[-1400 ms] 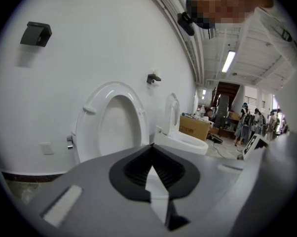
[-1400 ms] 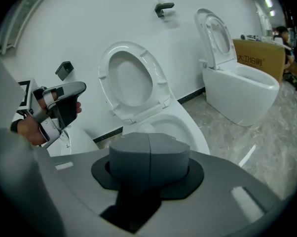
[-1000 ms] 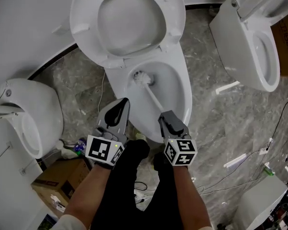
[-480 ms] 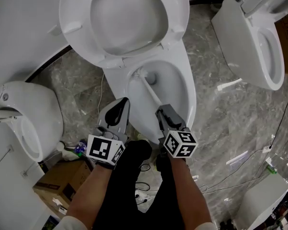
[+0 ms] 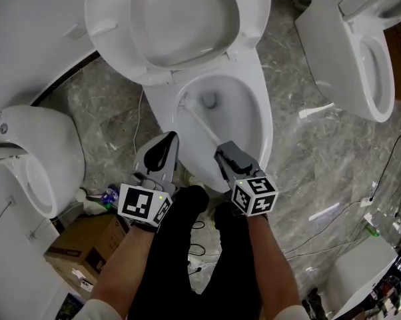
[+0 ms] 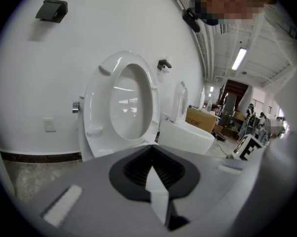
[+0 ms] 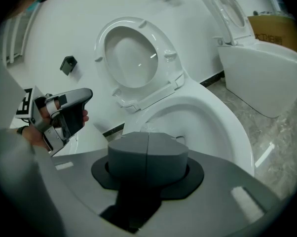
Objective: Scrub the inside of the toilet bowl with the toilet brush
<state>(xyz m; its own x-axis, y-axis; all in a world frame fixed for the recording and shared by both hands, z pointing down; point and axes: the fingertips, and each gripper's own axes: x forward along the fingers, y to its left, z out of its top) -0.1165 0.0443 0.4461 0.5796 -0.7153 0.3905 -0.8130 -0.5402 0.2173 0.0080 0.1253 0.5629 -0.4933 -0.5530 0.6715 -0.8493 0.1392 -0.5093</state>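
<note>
The white toilet bowl (image 5: 254, 122) lies ahead of me with its seat and lid (image 5: 177, 15) raised. My right gripper (image 5: 222, 155) is shut on the white handle of the toilet brush (image 5: 199, 125). The handle slants up and left, and the brush head presses on the bowl's inner left wall beside the drain (image 5: 209, 100). In the right gripper view the shut jaws (image 7: 147, 149) hide the handle, with the bowl (image 7: 222, 125) beyond them. My left gripper (image 5: 162, 153) hangs shut and empty, left of the bowl's front. Its view (image 6: 153, 168) faces the raised seat (image 6: 121, 105).
A second toilet (image 5: 350, 52) stands at the right and a third (image 5: 37, 159) at the left. A cardboard box (image 5: 74, 249) and clutter sit at the lower left. Cables and white strips (image 5: 316, 111) lie on the marble floor. Black-trousered legs (image 5: 194, 259) are below the grippers.
The brush head has swept from the middle of the bowl near the drain over to the left inner wall. The right gripper shifted slightly left. The left gripper stayed still.
</note>
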